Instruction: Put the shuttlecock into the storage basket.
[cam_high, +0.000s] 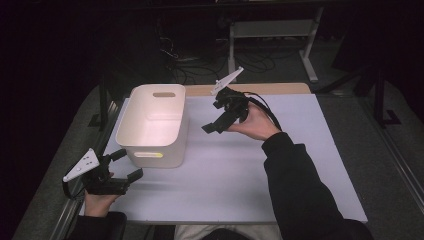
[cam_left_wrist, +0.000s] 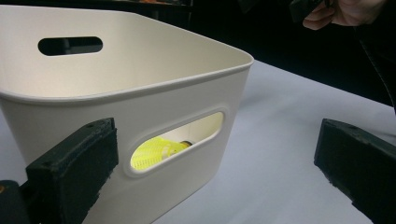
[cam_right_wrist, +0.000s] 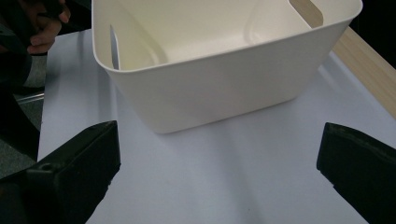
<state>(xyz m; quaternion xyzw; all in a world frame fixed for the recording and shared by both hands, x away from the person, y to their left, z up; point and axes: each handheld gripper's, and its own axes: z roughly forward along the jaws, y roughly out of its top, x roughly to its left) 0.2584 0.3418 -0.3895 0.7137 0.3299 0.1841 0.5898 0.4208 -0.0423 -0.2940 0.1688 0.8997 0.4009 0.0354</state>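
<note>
White bin (cam_high: 152, 125) is set on the table (cam_high: 240, 175), toward its left edge, nearer the far side than the near one. No brand, label or writing can be read on it. A handle slot is cut in the near wall and another in the far wall. Through the near slot, in the left gripper view, a yellow ribbed object (cam_left_wrist: 154, 153) is seen lying on the bin floor; what it is cannot be told. The rest of the interior looks bare in the right gripper view.

Left gripper (cam_high: 127, 165) is held low at the table's near left corner, jaws spread wide, nothing between them. The bin's near wall is just ahead of the jaws, the left jaw close beside the slot; contact cannot be told.

Right gripper (cam_high: 212, 127) is held raised over the table's middle, just right of the bin, apart from it. Jaws are wide apart and empty, pointed at the bin's right wall.
</note>
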